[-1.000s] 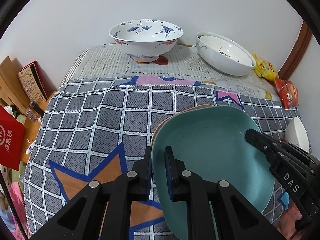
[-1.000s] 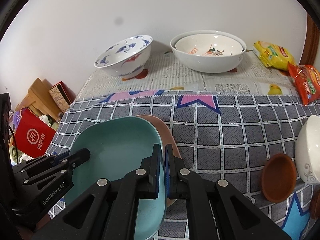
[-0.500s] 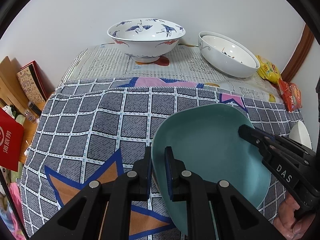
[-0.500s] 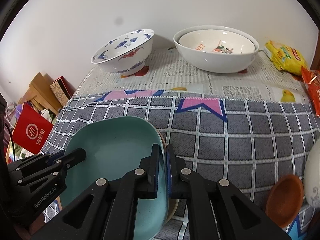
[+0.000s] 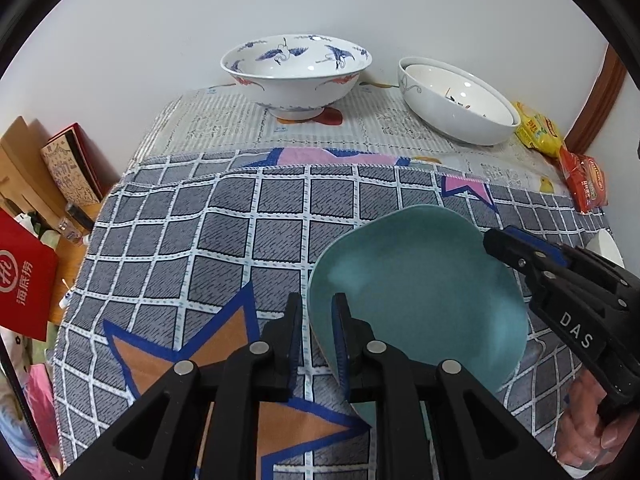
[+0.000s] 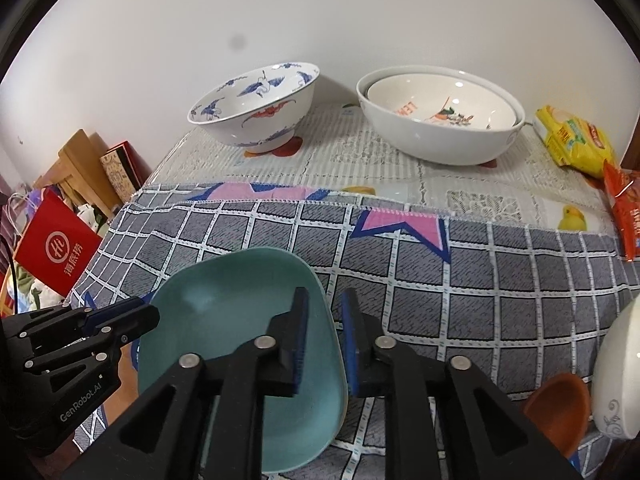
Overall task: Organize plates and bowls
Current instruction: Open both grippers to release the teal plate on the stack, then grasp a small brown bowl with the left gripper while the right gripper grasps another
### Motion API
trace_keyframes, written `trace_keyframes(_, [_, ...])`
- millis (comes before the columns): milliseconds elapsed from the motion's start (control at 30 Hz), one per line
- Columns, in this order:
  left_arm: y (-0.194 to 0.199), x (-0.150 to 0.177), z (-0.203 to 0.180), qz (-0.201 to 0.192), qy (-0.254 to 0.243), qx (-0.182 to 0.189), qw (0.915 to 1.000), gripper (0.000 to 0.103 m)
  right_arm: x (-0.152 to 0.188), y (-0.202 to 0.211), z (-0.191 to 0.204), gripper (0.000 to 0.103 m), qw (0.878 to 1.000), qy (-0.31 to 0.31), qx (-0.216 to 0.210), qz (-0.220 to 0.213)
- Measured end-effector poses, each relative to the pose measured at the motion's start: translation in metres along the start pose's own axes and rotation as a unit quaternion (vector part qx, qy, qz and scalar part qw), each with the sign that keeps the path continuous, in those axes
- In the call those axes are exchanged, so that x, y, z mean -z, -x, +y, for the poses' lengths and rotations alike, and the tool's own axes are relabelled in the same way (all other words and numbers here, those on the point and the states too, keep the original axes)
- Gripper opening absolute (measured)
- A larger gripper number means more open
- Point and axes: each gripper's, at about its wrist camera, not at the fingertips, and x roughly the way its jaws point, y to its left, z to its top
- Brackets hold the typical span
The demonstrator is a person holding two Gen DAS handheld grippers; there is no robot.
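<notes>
The green plate (image 5: 420, 300) sits low over the near part of the surface (image 5: 380, 132), above a grey checked cloth (image 5: 200, 240) with orange and pink stars. Whether the plate rests fully on the cloth cannot be told.

The left tongs (image 5: 316, 304) straddle its near-left rim. The jaws are nearly together and the rim is pinched between the blue pads. The right tongs (image 6: 324, 300) are at the opposite, right rim. Their jaws have just been opening and now stand apart. The rim is still between them, and a gap shows beside the outer pad, so they are not pressing on the plate. A hand (image 5: 592, 436) shows at the near right corner of the left view, behind the right tongs.

At the far side, against the white wall, a white bowl painted with blue cranes (image 5: 296, 76) stands upright on a pale patterned cover. To its right are two plain white bowls (image 6: 436, 120), one nested inside the other and touching. Further right along the edge lie a yellow snack packet (image 6: 572, 140) and a red one (image 6: 628, 216).

At the near right, a small brown dish (image 6: 560, 412) lies just beside another white bowl (image 6: 616, 380), which is cut off by the edge of the view. Off the left side of the surface are a red paper bag (image 5: 24, 280) and some books.
</notes>
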Motion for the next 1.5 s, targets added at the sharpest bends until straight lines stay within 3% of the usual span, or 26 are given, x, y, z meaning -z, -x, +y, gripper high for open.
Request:
trace_keyframes(167, [0.021, 0.002, -0.007, -0.014, -0.006, -0.002, 0.9999, 0.016, 0.004, 0.033, -0.008, 0.022, 1.000, -0.007, 0.007, -0.022])
trace_keyframes(267, [0.037, 0.004, -0.019, -0.025, -0.014, -0.002, 0.9996, 0.024, 0.008, 0.060, -0.022, 0.024, 0.999, -0.020, 0.020, -0.040])
trace_keyframes(467, [0.061, 0.008, -0.056, -0.039, -0.037, 0.014, 0.9984, 0.026, 0.026, 0.130, -0.072, 0.034, 0.992, -0.050, 0.078, -0.082])
trace_keyframes(567, [0.071, 0.011, -0.086, -0.046, -0.060, 0.019, 0.9970, 0.033, 0.038, 0.157, -0.097, 0.038, 0.987, -0.059, 0.108, -0.099])
trace_keyframes(667, [0.079, 0.015, -0.116, -0.050, -0.079, 0.028, 0.9952, 0.034, 0.054, 0.181, -0.124, 0.051, 0.979, -0.076, 0.148, -0.119])
trace_keyframes(833, [0.080, 0.022, -0.161, -0.049, -0.094, 0.036, 0.9937, 0.036, 0.086, 0.207, -0.176, 0.052, 0.978, -0.132, 0.129, -0.093])
trace_keyframes(900, [0.077, 0.025, -0.174, -0.041, -0.095, 0.045, 0.9936, 0.036, 0.099, 0.216, -0.193, 0.052, 0.976, -0.138, 0.141, -0.090])
trace_keyframes(1200, [0.049, 0.032, -0.215, -0.005, -0.106, 0.054, 0.9929, 0.036, 0.148, 0.205, -0.256, 0.052, 0.973, -0.178, 0.146, -0.026])
trace_keyframes(1500, [0.021, 0.031, -0.222, 0.000, -0.113, 0.046, 0.9925, 0.036, 0.175, 0.156, -0.268, 0.048, 0.971, -0.197, 0.137, 0.006])
